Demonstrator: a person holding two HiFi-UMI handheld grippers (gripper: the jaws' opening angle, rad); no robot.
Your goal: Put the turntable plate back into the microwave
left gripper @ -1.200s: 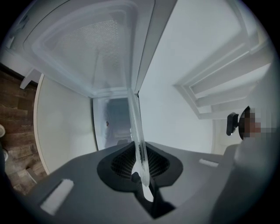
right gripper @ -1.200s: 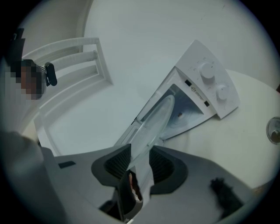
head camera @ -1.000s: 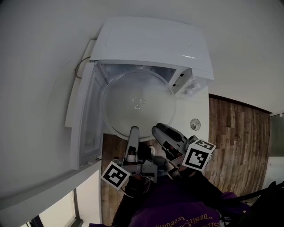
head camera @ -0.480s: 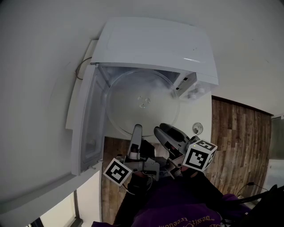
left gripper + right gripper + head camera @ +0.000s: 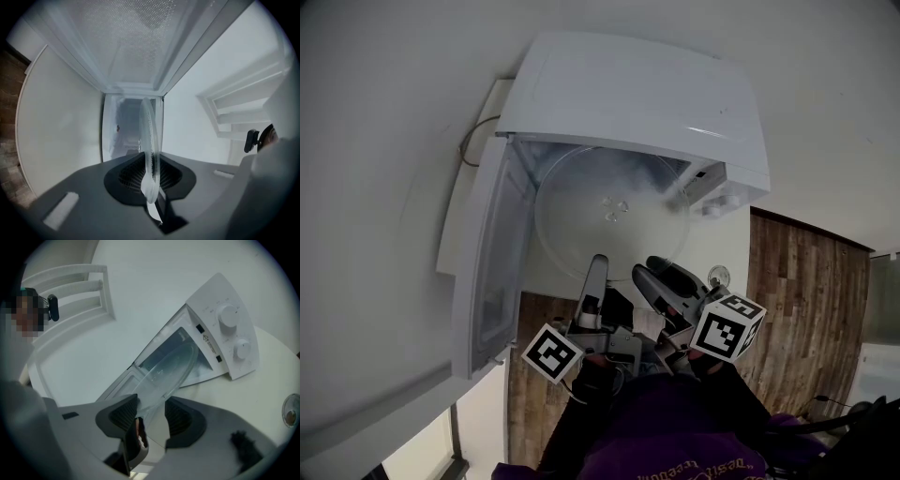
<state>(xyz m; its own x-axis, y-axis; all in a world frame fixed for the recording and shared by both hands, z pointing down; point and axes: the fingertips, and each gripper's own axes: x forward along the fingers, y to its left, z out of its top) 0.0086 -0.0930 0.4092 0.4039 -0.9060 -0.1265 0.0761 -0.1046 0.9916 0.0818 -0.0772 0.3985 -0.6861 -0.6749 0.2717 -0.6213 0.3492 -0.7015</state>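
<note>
The clear glass turntable plate (image 5: 609, 220) lies roughly level, its far part inside the open white microwave (image 5: 647, 94). My left gripper (image 5: 595, 272) is shut on the plate's near rim; in the left gripper view the rim (image 5: 149, 140) stands edge-on, pinched between the pads. My right gripper (image 5: 661, 277) is at the near rim beside it. Its jaws have just been opening, and in the right gripper view the plate edge (image 5: 171, 366) passes between the pads of this gripper (image 5: 151, 416) with a gap on each side.
The microwave door (image 5: 483, 272) hangs open at the left. Two knobs (image 5: 228, 316) sit on the control panel at the right. A small round object (image 5: 717, 277) lies on the white counter, beside wooden boards (image 5: 806, 300). A cable (image 5: 473, 141) runs behind the microwave.
Both grippers have pushed forward a little and the plate has slid deeper into the microwave. The right gripper's jaws have spread apart off the rim.
</note>
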